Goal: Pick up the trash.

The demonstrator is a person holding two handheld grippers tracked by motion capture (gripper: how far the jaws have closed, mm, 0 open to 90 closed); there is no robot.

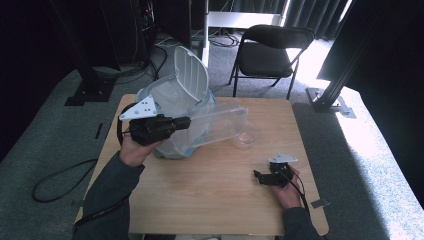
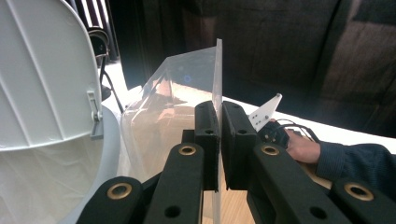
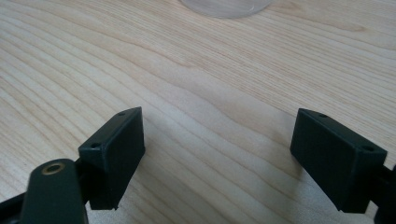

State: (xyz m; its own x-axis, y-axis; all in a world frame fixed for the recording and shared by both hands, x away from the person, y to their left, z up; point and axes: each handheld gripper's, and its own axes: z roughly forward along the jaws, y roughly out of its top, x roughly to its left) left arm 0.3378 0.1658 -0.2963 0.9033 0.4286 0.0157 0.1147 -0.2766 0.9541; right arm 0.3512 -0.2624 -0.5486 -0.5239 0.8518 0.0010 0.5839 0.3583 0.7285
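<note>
Wooden table [image 1: 215,200], largest item on it is the small lidded bin [image 1: 175,105] at the far left, flip lid [image 1: 192,72] standing open, thin liner bag [image 2: 60,186] inside. Next down: clear plastic container [image 1: 220,125], off the table, lying roughly level with one end at the bin's mouth and the other end out toward table centre. Left gripper [image 1: 185,121] has it by one thin wall, jaws nearly closed on that edge; in the left gripper view the clear wall [image 2: 217,70] runs straight up between the pads. Can't tell whether anything is inside the container, it looks empty but it's transparent and glary. Clear round lid or dish [image 1: 246,135] sits on the table just beside the container's free end, untouched. Right gripper [image 1: 260,177] rests low at the near right, jaws wide, nothing between them, bare wood under it. My read: pick-up is done, container is at the bin; what's left is tipping or dropping it in, then the round piece.
</note>
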